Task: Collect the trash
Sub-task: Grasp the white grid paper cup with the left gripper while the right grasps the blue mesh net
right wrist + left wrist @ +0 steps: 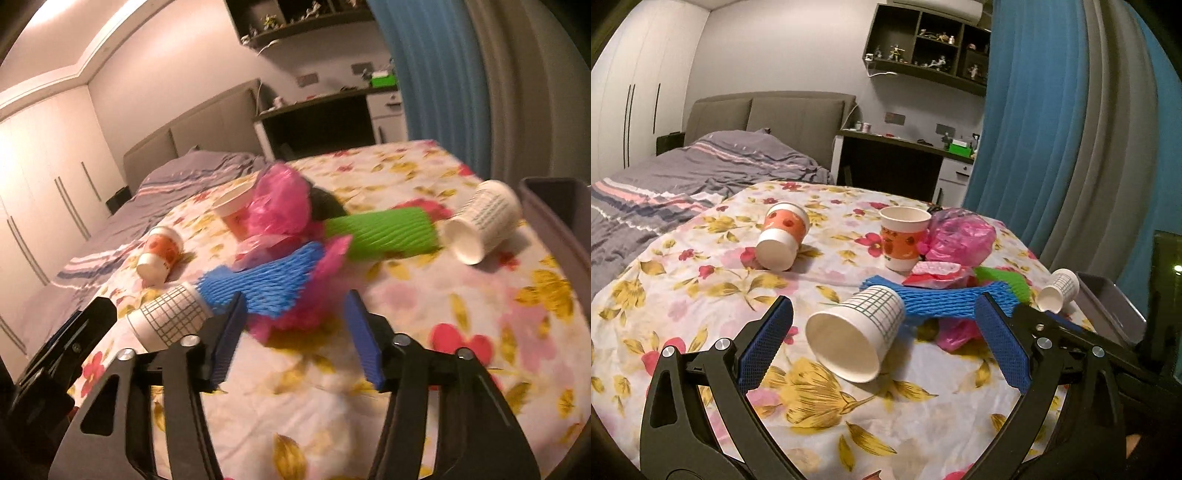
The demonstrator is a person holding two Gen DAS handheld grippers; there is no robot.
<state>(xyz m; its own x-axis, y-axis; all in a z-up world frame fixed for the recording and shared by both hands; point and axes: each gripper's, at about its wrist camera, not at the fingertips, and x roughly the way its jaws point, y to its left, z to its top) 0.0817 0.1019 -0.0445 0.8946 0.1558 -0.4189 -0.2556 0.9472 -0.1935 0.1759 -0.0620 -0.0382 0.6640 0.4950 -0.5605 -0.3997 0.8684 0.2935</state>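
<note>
Two grippers are seen spread: left gripper (882,332) around a tipped grid-print cup (855,334) (untouched), right gripper (295,321) before blue foam netting (266,288).

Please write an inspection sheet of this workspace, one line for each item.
Surface: table under a flowered cloth.
Job's things: four paper cups, one upright, three lying, one grid cup nearest; blue foam net; green foam net; pink bag.
Clutter: nothing seen beyond the trash.
Grippers: left claw open, grid cup between its fingers, untouched; right claw open before the blue net and pink plastic.
Cables: one white cable under the wall shelf.
Surroundings: bed, desk, blue curtain, grey bin.
</note>
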